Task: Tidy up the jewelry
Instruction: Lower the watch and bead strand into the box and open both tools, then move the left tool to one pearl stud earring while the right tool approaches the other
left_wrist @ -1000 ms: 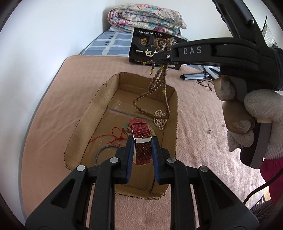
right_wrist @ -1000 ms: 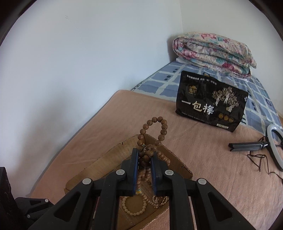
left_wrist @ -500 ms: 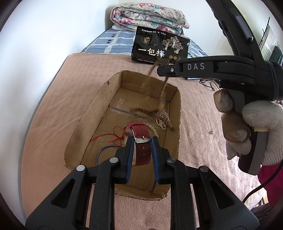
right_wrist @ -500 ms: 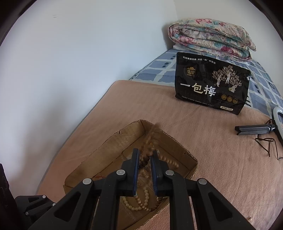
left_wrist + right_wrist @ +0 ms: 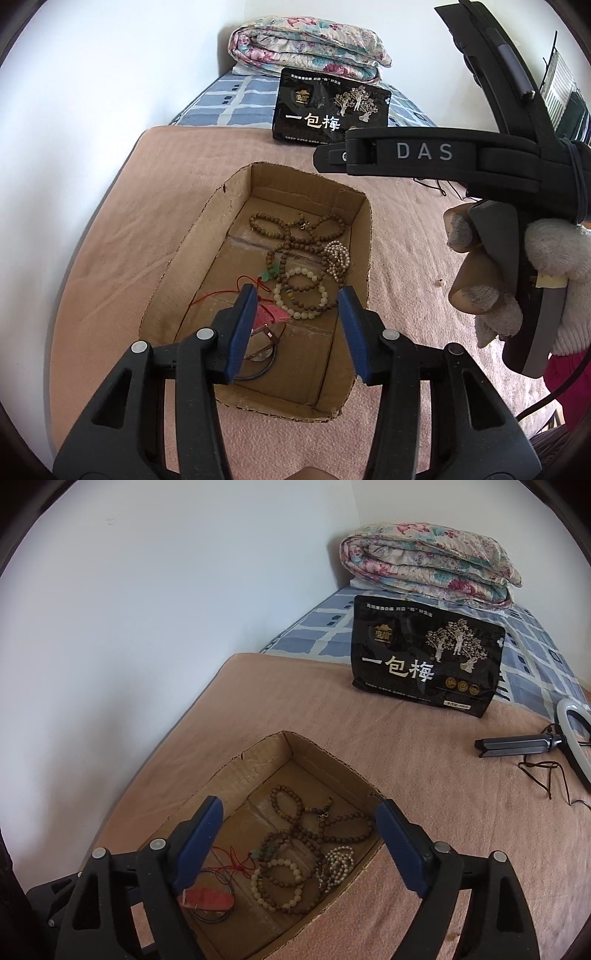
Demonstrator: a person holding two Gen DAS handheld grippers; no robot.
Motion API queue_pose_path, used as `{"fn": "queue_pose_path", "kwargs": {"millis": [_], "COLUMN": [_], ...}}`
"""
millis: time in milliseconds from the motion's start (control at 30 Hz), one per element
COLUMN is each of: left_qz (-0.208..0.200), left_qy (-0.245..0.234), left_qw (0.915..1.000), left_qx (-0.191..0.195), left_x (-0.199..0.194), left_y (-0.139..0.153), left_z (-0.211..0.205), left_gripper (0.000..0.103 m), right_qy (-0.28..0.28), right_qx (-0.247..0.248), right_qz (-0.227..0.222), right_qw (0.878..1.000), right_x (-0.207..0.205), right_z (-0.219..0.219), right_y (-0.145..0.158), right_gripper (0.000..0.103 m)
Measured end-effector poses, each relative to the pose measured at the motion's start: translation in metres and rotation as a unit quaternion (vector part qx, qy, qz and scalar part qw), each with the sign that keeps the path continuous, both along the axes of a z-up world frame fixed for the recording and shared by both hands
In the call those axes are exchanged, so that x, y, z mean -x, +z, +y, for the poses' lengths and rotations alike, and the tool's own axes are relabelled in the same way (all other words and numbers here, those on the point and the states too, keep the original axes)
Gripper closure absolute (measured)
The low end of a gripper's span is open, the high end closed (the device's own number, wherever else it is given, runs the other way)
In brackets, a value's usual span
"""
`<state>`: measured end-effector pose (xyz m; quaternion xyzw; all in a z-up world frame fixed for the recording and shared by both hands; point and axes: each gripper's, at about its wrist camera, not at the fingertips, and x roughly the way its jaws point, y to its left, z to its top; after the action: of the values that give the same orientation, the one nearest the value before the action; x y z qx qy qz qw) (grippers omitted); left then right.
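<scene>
My left gripper point(image 5: 297, 332) is spread wide with nothing between its blue pads, hanging over the near end of the cardboard box point(image 5: 173, 266). My right gripper point(image 5: 299, 842) is just as wide and empty, poised over the same box from the other side; from the left wrist view its black body marked DAS point(image 5: 424, 155) reaches across above the box's far right corner, with my gloved right hand point(image 5: 495, 280) wrapped round its handle.

All the jewelry lies on the box floor. The long string of brown wooden beads point(image 5: 295, 236) sprawls in loops across the far half. A small pearl-coloured bracelet point(image 5: 338, 258) is bunched against the right wall, touching the brown loops. Nearer to me a pale bead bracelet point(image 5: 301, 291) overlaps a ring of brown beads. A thin red cord point(image 5: 221, 295) with a small green pendant point(image 5: 269, 274) trails to the left of it. The red watch strap point(image 5: 207, 899) lies at the near left of the box, over a thin dark bangle point(image 5: 258, 365), partly hidden behind my left gripper's pad.

The box sits on a pink blanket point(image 5: 406, 746) spread over the bed. Beyond it stands a black snack bag point(image 5: 424, 657), and behind that a folded floral quilt point(image 5: 428, 565). A ring light on a folded tripod point(image 5: 524, 746) lies on the blanket off to the right.
</scene>
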<state>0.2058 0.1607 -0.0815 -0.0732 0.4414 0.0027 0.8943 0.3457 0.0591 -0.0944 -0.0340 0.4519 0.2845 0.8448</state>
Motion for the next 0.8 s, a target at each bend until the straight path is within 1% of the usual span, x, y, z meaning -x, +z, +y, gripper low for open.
{"fn": "queue_pose_path", "kwargs": {"millis": [300,400,800], "left_qz": [-0.009,-0.014,-0.030], "left_qy": [-0.007,-0.009,-0.023], "left_qw": [0.9998,0.9997,0.9988], "left_qx": [-0.013,-0.017,-0.030], "left_x": [0.002,0.002,0.005], "left_y": [0.005,0.007,0.016], "left_z": [-0.010,-0.014,-0.037], "left_gripper": [0.056,0.056,0.056], "right_qy": [-0.026,-0.038,-0.064], "right_qx": [0.005,0.002,-0.011], "right_qz": [0.008,0.002,-0.003], "right_qw": [1.000,0.999,0.998], "right_x": [0.004,0.007,0.014], "right_z": [-0.021,-0.032,-0.078], "right_y": [0.007,0.011,0.027], "right_gripper": [0.012,0.002,0.000]}}
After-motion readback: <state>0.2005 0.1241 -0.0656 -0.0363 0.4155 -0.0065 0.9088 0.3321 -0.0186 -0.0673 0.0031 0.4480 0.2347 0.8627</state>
